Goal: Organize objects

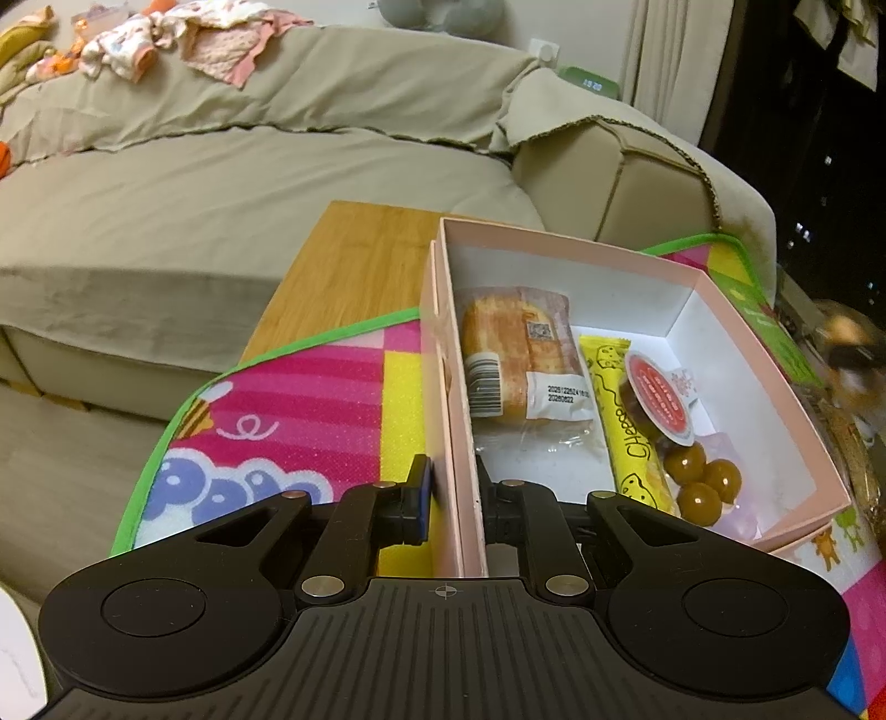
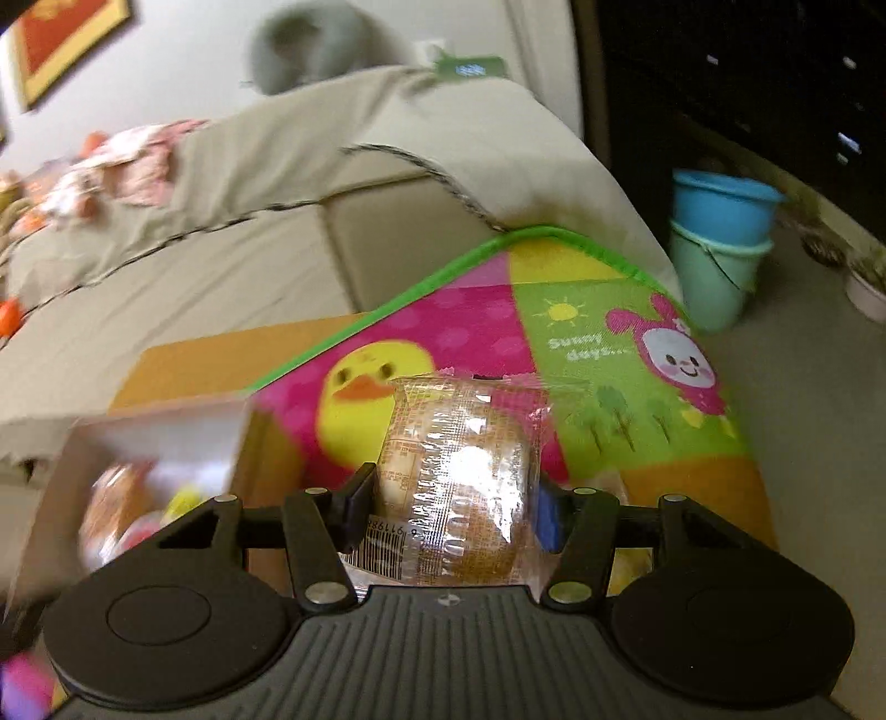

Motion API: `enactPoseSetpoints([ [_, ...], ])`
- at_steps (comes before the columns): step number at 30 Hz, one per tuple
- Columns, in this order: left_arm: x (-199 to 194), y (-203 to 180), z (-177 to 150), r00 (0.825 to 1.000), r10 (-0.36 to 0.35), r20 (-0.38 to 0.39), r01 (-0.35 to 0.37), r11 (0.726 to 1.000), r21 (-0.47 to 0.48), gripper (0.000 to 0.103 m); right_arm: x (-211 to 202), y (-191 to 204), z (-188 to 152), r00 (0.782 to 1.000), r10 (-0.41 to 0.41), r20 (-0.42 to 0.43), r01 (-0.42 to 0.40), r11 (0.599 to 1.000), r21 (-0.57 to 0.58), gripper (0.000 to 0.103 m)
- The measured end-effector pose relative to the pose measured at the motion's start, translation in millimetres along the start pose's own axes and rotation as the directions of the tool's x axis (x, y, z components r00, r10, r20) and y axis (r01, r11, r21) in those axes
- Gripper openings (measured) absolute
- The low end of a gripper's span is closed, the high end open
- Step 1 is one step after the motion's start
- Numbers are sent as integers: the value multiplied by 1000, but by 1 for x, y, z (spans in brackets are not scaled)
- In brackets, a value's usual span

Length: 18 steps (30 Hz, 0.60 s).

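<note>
A pink box [image 1: 736, 327] with a white inside sits on a colourful play mat [image 1: 310, 399]. It holds a wrapped bread [image 1: 515, 360], a yellow cheese bar [image 1: 626, 421], a red-lidded cup [image 1: 662, 401] and brown balls [image 1: 700, 482]. My left gripper [image 1: 451, 498] is shut on the box's near left wall. My right gripper [image 2: 454, 509] is shut on a wrapped cake [image 2: 462, 487] and holds it above the mat [image 2: 609, 343], to the right of the box [image 2: 166, 471], which is blurred.
The mat lies on a wooden table [image 1: 354, 266] next to a beige covered sofa [image 1: 232, 183] with clothes [image 1: 183, 39] on it. Stacked blue and green buckets [image 2: 720, 243] stand on the floor to the right. A blurred dark object [image 1: 847, 354] lies right of the box.
</note>
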<state>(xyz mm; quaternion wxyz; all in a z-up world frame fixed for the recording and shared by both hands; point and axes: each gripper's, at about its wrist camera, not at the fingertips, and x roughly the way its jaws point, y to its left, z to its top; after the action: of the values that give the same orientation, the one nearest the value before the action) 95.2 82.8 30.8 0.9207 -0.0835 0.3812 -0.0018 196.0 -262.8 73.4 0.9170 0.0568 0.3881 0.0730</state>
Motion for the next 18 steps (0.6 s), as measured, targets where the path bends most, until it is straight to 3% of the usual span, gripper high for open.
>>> enactPoseSetpoints([
  [5,-1,-1,0,1000,-1,-1,1,1000,0,15,-59,11,-40,999,46,-20,-47,995,-92,56],
  [11,-1,-1,0,1000,-3,-3,3,1000,5,15,-89,30,-112,993,57,-101,-76,977,-199,57],
  [12,-2,-2,0,1000,-2,-4,2,1000,7,15,-92,31,-120,992,63,-111,-84,976,-202,61],
  [13,-2,-2,0,1000,-1,-4,1,1000,8,15,-95,32,-125,991,71,-116,-94,975,-200,67],
  [15,-2,-2,0,1000,0,-5,0,1000,8,15,-103,30,-125,992,84,-93,-101,975,-197,70],
  [18,-2,-2,0,1000,-2,-5,2,1000,8,15,-107,25,-101,994,103,-34,-107,981,-164,73],
])
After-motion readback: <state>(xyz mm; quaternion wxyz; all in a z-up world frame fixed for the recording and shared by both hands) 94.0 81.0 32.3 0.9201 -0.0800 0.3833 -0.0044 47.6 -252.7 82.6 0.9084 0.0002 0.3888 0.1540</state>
